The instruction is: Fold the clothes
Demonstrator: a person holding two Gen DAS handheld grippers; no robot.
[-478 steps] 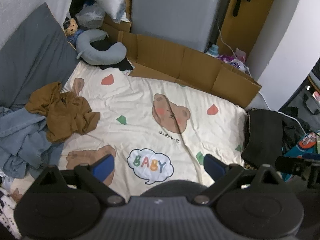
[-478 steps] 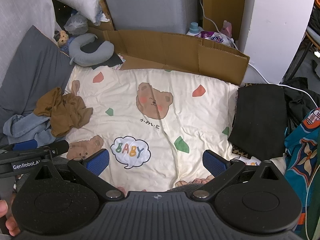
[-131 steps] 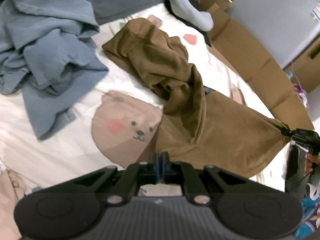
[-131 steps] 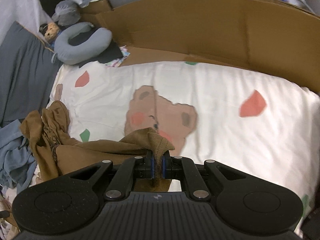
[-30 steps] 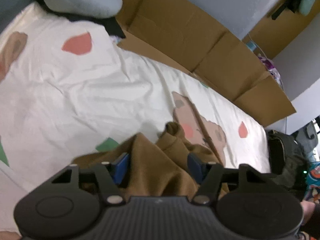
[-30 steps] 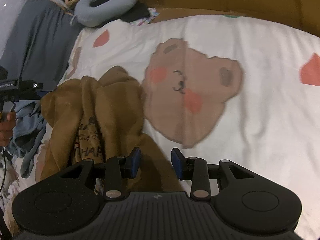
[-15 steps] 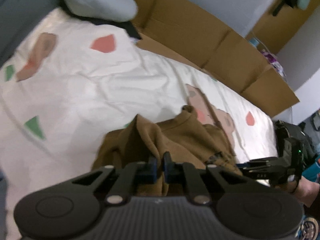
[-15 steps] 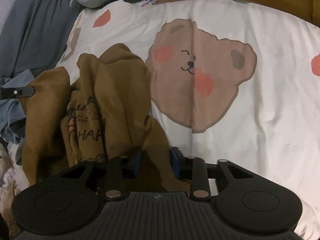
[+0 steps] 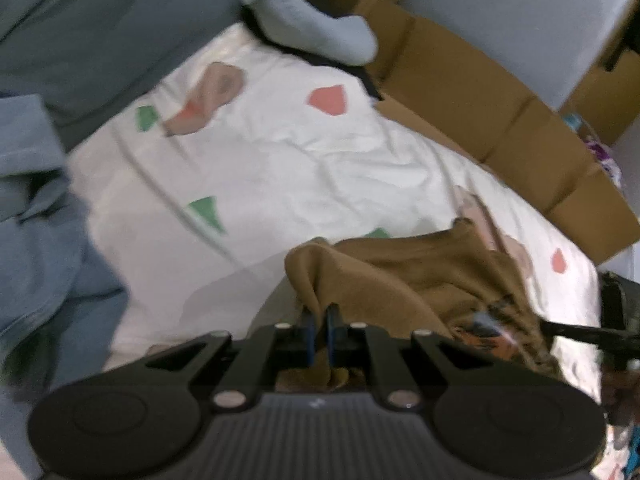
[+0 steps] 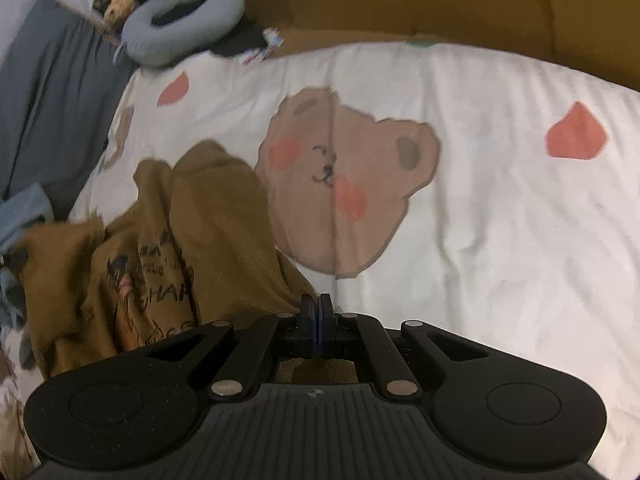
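Brown cloth, a shirt (image 9: 420, 276) with dark lettering on it, lies bunched on the cream bear-print sheet (image 9: 280, 168), and both grippers have hold of it. In the left wrist view the left gripper (image 9: 319, 334) has its jaws clenched on a raised fold of the shirt's edge, the cloth pinched between the blue pads and lifting in a peak just above them; the rest of the shirt trails off toward 3 o'clock, where the dark tip of the right gripper (image 9: 576, 330) meets its far end. In the right wrist view that right gripper (image 10: 316, 320) has just closed, its pads pressed together on a thin corner of the shirt (image 10: 168, 248), which spreads away toward 9 o'clock in loose folds. From 12 to 3 o'clock of that view the sheet lies open and flat, with only the printed bear face (image 10: 344, 184) and a red patch on it. A cardboard wall (image 9: 500, 112) borders the sheet's far edge. A grey-blue neck pillow (image 10: 180, 20) sits at the 11 o'clock corner, and blue garments (image 9: 36, 240) are heaped along the sheet's 9 o'clock edge in the left wrist view.
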